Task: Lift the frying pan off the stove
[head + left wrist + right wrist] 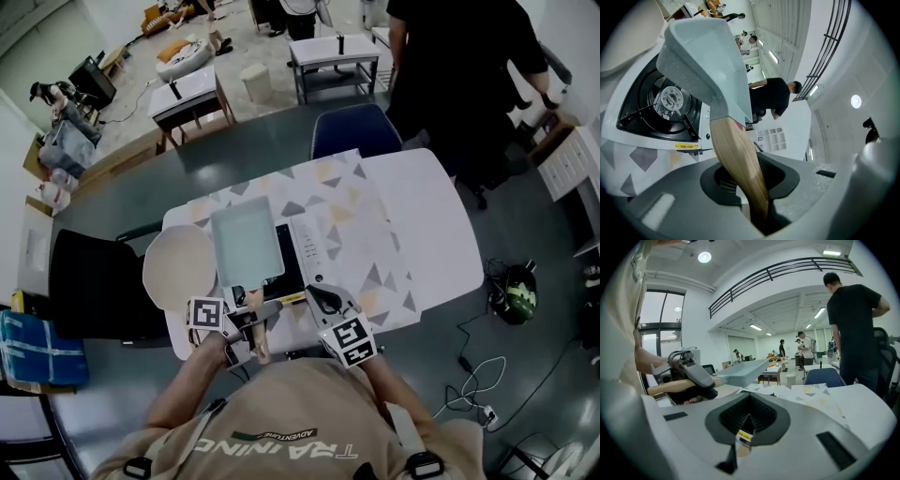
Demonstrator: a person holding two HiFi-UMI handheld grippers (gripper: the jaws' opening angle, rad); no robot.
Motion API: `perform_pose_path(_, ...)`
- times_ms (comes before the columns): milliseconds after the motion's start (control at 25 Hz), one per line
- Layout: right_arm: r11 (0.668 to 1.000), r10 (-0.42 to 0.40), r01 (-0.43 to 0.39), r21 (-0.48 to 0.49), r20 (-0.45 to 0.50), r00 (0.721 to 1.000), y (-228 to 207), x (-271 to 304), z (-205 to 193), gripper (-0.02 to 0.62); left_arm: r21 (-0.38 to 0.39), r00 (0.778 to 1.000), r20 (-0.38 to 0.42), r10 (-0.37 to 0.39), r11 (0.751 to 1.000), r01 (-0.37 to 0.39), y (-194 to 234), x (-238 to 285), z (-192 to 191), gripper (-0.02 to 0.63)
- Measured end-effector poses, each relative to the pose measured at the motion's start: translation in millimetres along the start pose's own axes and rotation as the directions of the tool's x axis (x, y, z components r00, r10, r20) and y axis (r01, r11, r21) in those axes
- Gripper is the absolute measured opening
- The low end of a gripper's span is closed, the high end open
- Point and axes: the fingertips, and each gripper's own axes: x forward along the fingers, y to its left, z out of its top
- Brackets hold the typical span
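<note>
A square pale blue-grey frying pan (246, 242) with a wooden handle (260, 339) hangs above the white tabletop stove (312, 246). My left gripper (246, 314) is shut on that handle near the table's front edge. In the left gripper view the handle (740, 164) runs up from between the jaws of my left gripper (750, 192) to the pan (698, 61), which is tilted clear of the black burner (670, 101). My right gripper (321, 298) hovers just right of the handle, jaws together and holding nothing. The right gripper view shows the pan (740, 371) raised to the left of my right gripper (744, 425).
A round off-white plate (178, 267) lies left of the stove. A triangle-patterned cloth (366, 234) covers the white table (441, 225). A blue chair (354, 129) and a person in black (459, 84) stand at the far side; a black chair (94, 281) is on the left.
</note>
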Motion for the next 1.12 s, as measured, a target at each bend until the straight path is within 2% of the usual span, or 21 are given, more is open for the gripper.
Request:
perform_pose_path(120,1.000,0.007,-0.007,0.008,0.003,1.000,-2.9,4.9,3.2,-0.005,0.024,1.000,-0.006,-0.010,1.000,0.010,-2.2,-0.5,3.2,0.091)
perform_pose_path(440,1.000,-0.006,0.007,-0.013,0.025,1.000,-8.9,4.0,16.1,-0.003,0.000,1.000,-0.002,-0.013,1.000,0.013,-12.5,-1.3,8.9,0.091)
perform_pose_path(640,1.000,-0.016,0.017,-0.023,0.031,0.999,-15.0,-0.6,22.1,-0.003,0.022,1.000,-0.018,-0.008,1.000,0.009,-6.0,-0.9,12.1,0.091)
perform_pose_path(840,0.999,-0.016,0.017,-0.042,0.032,0.999,-17.1,-1.6,25.0,-0.005,0.009,1.000,-0.013,-0.015,1.000,0.015,-11.3,1.2,11.5,0.091)
perform_pose_path(1120,0.998,-0.004,0.006,-0.060,0.041,0.999,-11.5,-2.1,24.3,-0.004,0.041,1.000,-0.014,-0.015,0.999,0.016,-6.8,1.1,9.1,0.092)
